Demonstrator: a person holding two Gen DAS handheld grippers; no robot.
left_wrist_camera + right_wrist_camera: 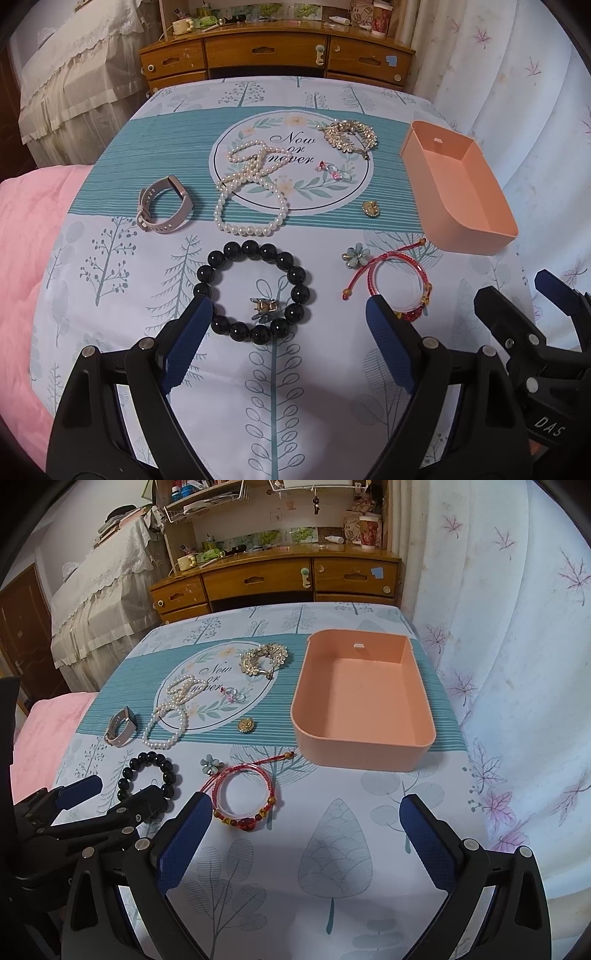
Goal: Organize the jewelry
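Observation:
Jewelry lies spread on a printed cloth. A black bead bracelet point(255, 291) rings a small blue-and-gold clip point(263, 308) just ahead of my open left gripper point(286, 317). To its right lie a red cord bracelet point(399, 288) and a blue flower charm point(355, 255). Farther back are a pearl necklace point(251, 192), a grey watch band point(164, 206), a rhinestone piece point(350, 136), pink crystal rings point(334, 170) and a gold brooch point(370, 209). An empty peach tray point(364, 738) stands at the right. My right gripper point(304, 812) is open, beside the red cord bracelet point(245, 794).
A pink blanket point(26, 266) lies at the left edge of the cloth. A wooden dresser point(277, 55) with clutter on top stands beyond the far edge. White curtains point(517, 664) hang along the right. Bare cloth lies in front of the peach tray.

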